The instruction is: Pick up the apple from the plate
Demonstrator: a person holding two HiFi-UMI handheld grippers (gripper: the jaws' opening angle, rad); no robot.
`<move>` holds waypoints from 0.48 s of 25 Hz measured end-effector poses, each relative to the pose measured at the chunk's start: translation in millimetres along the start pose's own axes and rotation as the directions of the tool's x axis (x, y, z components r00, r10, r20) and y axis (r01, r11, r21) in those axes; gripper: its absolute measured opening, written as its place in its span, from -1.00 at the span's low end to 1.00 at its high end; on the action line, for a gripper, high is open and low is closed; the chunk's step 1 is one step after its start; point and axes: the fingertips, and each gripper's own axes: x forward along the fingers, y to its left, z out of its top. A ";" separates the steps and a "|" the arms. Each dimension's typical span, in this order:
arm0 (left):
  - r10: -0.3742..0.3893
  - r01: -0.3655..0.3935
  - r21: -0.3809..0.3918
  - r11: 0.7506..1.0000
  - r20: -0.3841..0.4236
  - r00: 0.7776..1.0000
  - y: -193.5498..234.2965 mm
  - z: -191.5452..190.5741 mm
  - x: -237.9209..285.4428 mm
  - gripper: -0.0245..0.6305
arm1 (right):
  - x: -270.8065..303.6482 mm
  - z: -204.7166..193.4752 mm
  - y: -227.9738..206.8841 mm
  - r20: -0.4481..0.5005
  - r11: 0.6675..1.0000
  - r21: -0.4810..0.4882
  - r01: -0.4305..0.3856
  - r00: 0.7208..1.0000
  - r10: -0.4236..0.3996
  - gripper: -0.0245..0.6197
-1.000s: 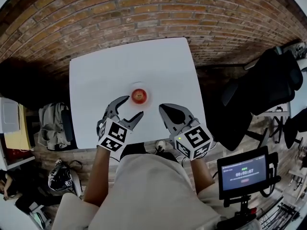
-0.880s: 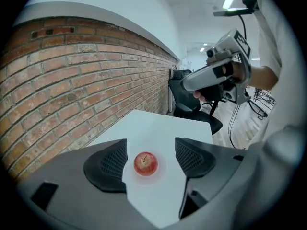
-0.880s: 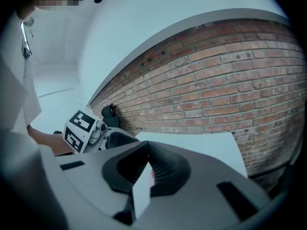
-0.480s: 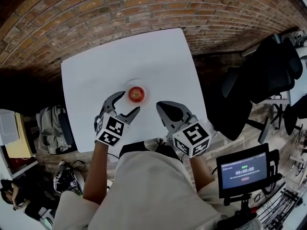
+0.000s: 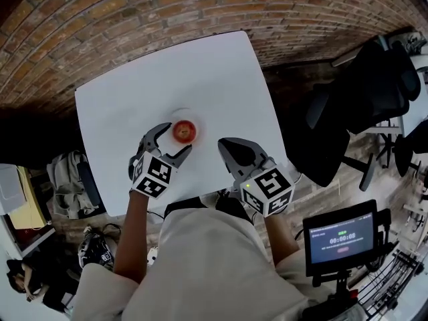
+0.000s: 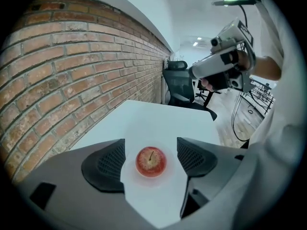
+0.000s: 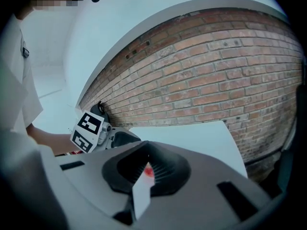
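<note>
1. We see the round red apple (image 5: 184,131) on a small white plate (image 5: 176,114), centre-left in the head view, on the square white table (image 5: 200,72).
2. Our left gripper (image 5: 176,138) is opening, its jaws either side of the apple without touching it.
3. Our right gripper (image 5: 226,144), right of centre, is pressed together.

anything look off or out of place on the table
Nothing stands out. The red apple sits stem-up on the small white plate on the white square table, nothing spilled. The left tongs are opening with the apple just ahead, not yet between them.
</note>
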 end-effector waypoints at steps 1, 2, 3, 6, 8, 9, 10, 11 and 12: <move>-0.005 0.005 0.004 1.000 -0.008 1.000 0.1 -1.3 3.4 0.07 | 0.7 -0.9 -2.6 -0.003 1.000 0.003 0.003 1.000 -0.003 -0.92; -0.012 0.012 0.006 1.000 -0.014 1.000 0.0 -2.9 6.4 0.09 | 1.4 -2.0 -4.7 -0.006 1.000 0.006 0.006 1.000 -0.005 -0.92; -0.019 0.019 0.005 1.000 -0.020 1.000 -0.3 -4.7 9.0 0.10 | 1.9 -3.1 -6.1 -0.010 1.000 0.009 0.008 1.000 -0.008 -0.92; -0.033 0.032 -0.004 0.999 -0.029 0.999 -0.2 -8.8 13.8 0.11 | 3.1 -6.3 -8.8 -0.019 1.000 0.017 0.015 1.000 -0.014 -0.92; -0.035 0.034 -0.010 0.999 -0.029 0.999 0.8 -10.2 15.9 0.11 | 4.2 -8.2 -10.4 -0.025 1.000 0.019 0.019 1.000 -0.018 -0.92; -0.037 0.036 -0.013 0.999 -0.030 0.999 1.1 -11.3 17.3 0.11 | 4.8 -9.3 -11.1 -0.028 1.000 0.021 0.021 0.999 -0.020 -0.92; -0.040 0.040 -0.014 0.999 -0.033 0.999 1.1 -12.9 19.0 0.11 | 5.5 -10.4 -11.6 -0.031 1.000 0.022 0.023 0.999 -0.022 -0.92; -0.045 0.044 -0.015 0.999 -0.038 0.998 1.0 -15.2 21.2 0.11 | 6.6 -11.7 -12.1 -0.034 0.999 0.023 0.024 0.999 -0.024 -0.92; -0.050 0.050 -0.017 0.999 -0.044 0.998 1.0 -18.3 24.0 0.13 | 8.4 -13.3 -12.6 -0.037 0.999 0.025 0.025 0.999 -0.024 -0.92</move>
